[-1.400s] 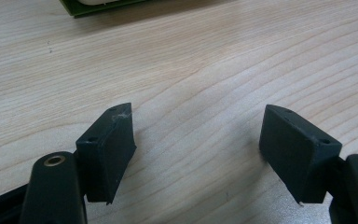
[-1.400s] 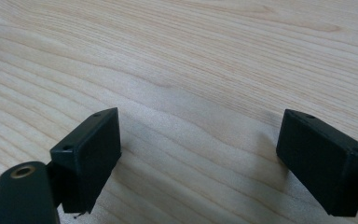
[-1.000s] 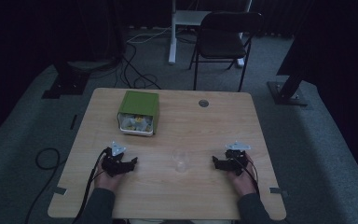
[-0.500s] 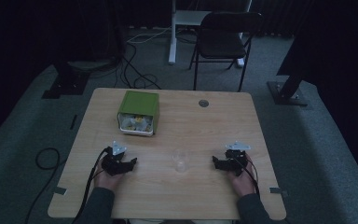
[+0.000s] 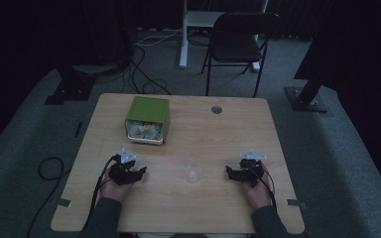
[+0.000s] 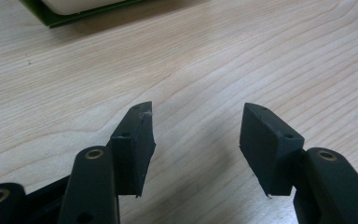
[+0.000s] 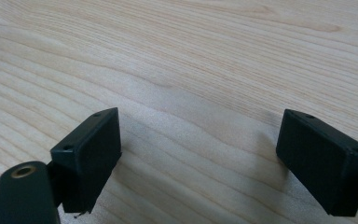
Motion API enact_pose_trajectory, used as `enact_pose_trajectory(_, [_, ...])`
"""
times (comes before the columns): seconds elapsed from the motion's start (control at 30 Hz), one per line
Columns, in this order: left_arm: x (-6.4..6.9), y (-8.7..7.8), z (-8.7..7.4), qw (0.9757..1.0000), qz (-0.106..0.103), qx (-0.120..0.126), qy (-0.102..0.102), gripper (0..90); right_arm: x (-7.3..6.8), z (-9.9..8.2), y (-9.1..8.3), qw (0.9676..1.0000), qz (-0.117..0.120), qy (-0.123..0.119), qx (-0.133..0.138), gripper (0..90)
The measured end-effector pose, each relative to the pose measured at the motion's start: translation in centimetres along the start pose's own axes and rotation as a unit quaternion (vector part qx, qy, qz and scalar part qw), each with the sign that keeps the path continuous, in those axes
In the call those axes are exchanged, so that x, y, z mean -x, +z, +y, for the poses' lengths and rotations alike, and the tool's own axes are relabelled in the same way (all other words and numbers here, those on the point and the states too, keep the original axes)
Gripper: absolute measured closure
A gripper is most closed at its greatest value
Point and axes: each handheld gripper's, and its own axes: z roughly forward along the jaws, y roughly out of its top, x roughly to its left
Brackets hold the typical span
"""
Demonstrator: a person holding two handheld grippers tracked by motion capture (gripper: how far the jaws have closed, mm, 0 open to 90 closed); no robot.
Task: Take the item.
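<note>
A person sits at a wooden table (image 5: pixel 218 134) in a dim room, holding a gripper in each hand. Nothing appears to have been picked up or shifted; by the look of it, the work is only at its start, with everything left to do. A small clear cup (image 5: pixel 192 171) stands upright on the table between the two grippers, apart from both. Farther back on the left sits a green box (image 5: pixel 149 118) with small items in its open white front. The left gripper (image 5: pixel 138 173) rests low near the table edge; its jaws have just been closing and now stand partly open, with nothing between them. The right gripper (image 5: pixel 230 172) rests likewise, jaws wide apart and empty over bare wood.
</note>
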Motion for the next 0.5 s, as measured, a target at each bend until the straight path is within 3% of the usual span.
enact_pose_trajectory(0.5, [0.28, -0.81, 0.90, 0.9998, -0.008, 0.010, 0.014, 46.3, 0.00, 0.00, 0.00, 1.0000, 0.000, 0.000, 0.000, 13.4])
